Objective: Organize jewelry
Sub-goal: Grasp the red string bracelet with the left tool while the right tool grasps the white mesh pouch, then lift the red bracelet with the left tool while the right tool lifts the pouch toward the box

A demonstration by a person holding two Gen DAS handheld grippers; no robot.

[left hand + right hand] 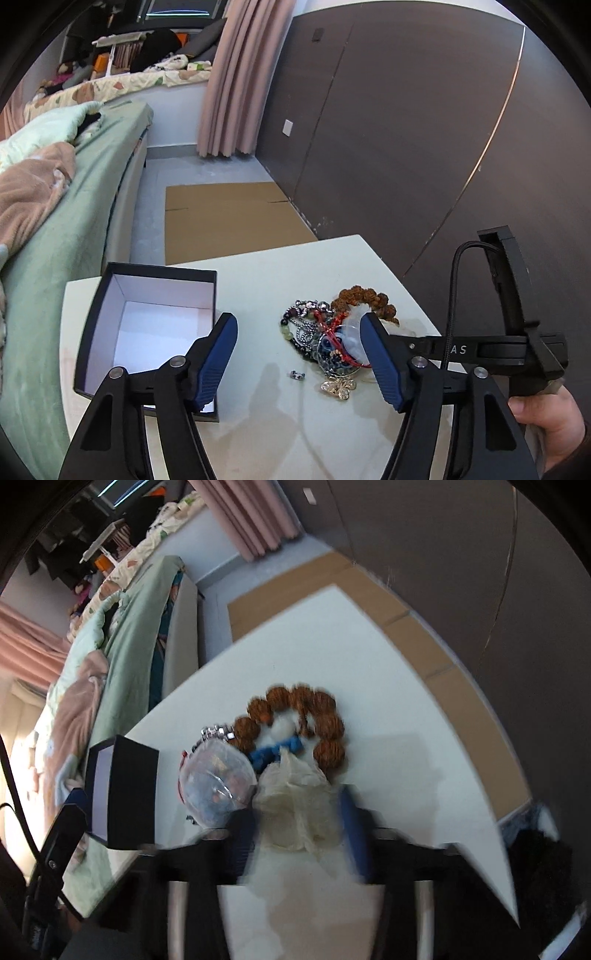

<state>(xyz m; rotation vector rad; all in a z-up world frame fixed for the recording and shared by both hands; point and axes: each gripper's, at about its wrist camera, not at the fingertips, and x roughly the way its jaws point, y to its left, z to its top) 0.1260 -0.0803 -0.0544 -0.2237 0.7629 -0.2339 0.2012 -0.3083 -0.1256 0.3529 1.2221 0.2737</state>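
Observation:
A heap of jewelry (325, 339) lies on the white table (280, 273): bead strands, a red cord, a gold butterfly pendant (338, 387) and a brown seed-bead bracelet (364, 297). A small silver piece (297, 375) lies apart. An open black box (155, 325) with a white inside stands at the left. My left gripper (299, 363) is open above the table, between box and heap. My right gripper (299, 823) is shut on a crumpled whitish pouch (295, 805) beside the bracelet (299, 720) and a clear bag of trinkets (218, 779). The box (122, 794) shows at left.
A bed (59, 229) with green sheets runs along the table's left side. Flat cardboard (229, 218) lies on the floor beyond the table. A dark wall panel (406, 129) stands to the right. The right gripper's body (513, 332) sits at the heap's right.

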